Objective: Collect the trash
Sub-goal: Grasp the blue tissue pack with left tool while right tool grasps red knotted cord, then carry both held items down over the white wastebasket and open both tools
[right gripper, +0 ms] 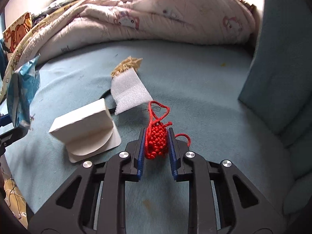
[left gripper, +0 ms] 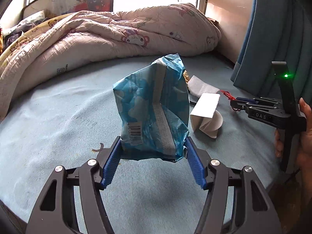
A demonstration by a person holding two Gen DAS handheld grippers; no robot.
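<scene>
Trash pickup looks partway through, my read: two pieces are in hand, at least three are on the bed (right gripper: 195, 78). Left tongs (left gripper: 153, 149) pinch the bottom edge of a crumpled blue wrapper (left gripper: 152, 105), bag standing upright between the blue pads, lifted clear of the sheet. Right tongs (right gripper: 156, 146) are closed on a red knotted cord bundle (right gripper: 157, 144), its loop sticking out past the tips, a loose tail curling to the right. Left to collect: white folded card piece (right gripper: 87, 126) just left of the right tongs, white foam sheet (right gripper: 130, 91) beyond it, and a tan frayed scrap (right gripper: 128, 64) touching the foam's far end. No bin in either view, so can't tell where the held pieces go. Rumpled quilt (right gripper: 156, 19) sits well back, not involved.
</scene>
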